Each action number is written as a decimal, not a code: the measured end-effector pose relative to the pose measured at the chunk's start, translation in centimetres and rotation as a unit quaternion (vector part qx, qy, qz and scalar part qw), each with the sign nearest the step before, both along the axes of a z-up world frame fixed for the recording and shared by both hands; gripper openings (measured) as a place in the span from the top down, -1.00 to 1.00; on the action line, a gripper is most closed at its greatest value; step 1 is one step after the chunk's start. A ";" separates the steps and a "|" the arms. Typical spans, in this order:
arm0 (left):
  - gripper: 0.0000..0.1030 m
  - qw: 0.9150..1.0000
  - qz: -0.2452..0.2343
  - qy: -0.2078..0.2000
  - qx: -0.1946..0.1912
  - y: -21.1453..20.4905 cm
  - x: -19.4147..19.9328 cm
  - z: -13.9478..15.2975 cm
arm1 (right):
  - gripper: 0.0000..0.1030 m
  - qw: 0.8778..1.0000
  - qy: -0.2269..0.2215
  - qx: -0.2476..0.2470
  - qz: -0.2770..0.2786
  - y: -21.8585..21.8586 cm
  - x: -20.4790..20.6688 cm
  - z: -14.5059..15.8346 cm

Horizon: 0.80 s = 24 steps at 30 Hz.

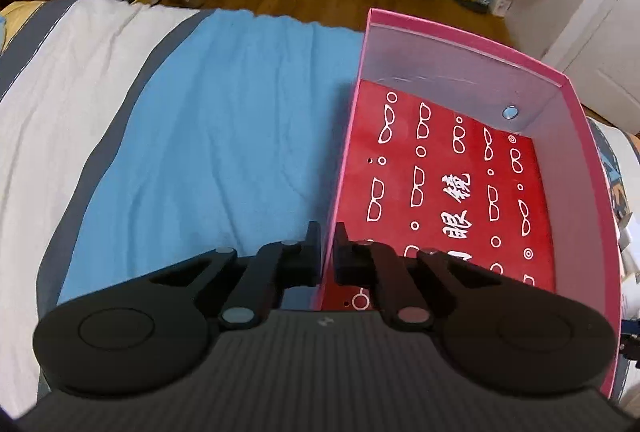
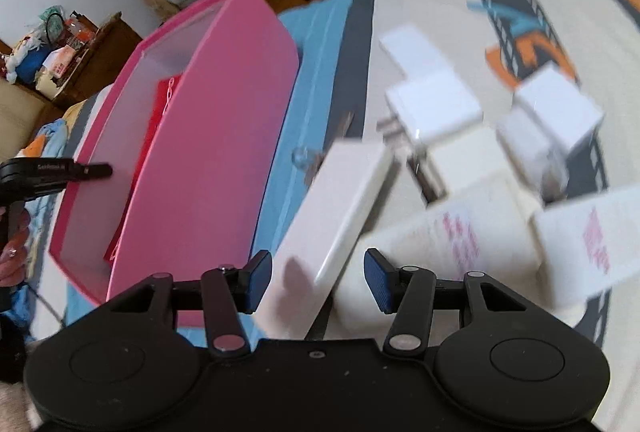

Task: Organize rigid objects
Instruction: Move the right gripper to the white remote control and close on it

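The pink box (image 1: pixel 472 48) sits open-topped on the blue towel (image 1: pixel 224 136), its long axis running away from the left camera, a red glasses-print sheet (image 1: pixel 452 192) lying flat on its floor; the left gripper (image 1: pixel 327 244) is clenched on the box's near left wall, one finger outside and one inside. In the right view, the right gripper (image 2: pixel 318 280) is half spread around the near end of a long white box (image 2: pixel 340 216) that slants up and to the right just beside the pink box; whether its pads (image 2: pixel 378 280) touch cannot be told. Further white boxes (image 2: pixel 436 108) lie blurred on the patterned bedding (image 2: pixel 520 12) beyond.
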<state>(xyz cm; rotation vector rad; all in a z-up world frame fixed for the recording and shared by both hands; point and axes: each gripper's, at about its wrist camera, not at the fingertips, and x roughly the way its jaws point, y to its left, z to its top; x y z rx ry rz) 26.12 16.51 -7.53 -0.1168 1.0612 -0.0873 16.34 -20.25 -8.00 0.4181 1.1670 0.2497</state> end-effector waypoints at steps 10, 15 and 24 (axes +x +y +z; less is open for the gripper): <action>0.90 0.999 0.012 -0.016 -0.038 1.0 0.1 -0.7 | -0.30 0.994 -0.038 -0.098 0.036 3.6 1.7 -1.5; 0.90 0.999 0.017 -0.013 -0.039 1.1 0.1 -0.7 | 0.03 0.995 -0.052 -0.089 0.020 3.2 1.3 -1.3; 0.89 0.999 0.006 -0.008 -0.047 1.3 -0.3 -0.5 | 0.57 0.997 -0.081 -0.006 -0.016 1.0 -0.1 0.8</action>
